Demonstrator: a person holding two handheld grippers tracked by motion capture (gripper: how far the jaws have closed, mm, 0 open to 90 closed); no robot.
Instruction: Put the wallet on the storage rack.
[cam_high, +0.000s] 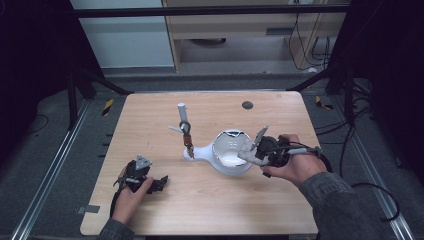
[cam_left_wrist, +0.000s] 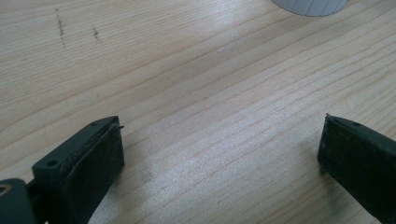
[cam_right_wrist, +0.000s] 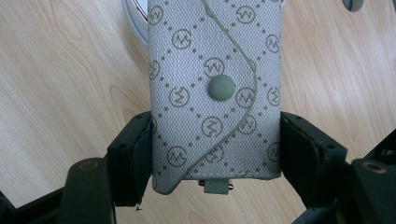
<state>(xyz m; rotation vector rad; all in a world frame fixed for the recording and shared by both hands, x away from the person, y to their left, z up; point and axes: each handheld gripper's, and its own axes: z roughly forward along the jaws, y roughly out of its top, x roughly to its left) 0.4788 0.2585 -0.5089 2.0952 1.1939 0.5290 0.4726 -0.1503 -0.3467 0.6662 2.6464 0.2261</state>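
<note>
My right gripper is clamped on a grey pouch, jaws pressing both its long sides; monogram print, one snap button on a curved flap, small tab at the bottom edge. In the high view the pouch hangs just over the rim of the white bowl, held above the table.

My left gripper rests low on the near left of the table, jaws wide apart, nothing between them, only bare wood grain. A white ribbed edge peeks in at the top of the left gripper view.

The bowl sits mid-table, joined on its left to a white base with an upright stand bearing a ring and a brownish piece, white tube on top. A dark round spot lies near the far edge.

The table is light wood with rounded corners and a few faint dark marks. Around it: grey floor, metal rails on the left, black frame legs, yellow-black tape, cables at far right, pale cabinet behind.
</note>
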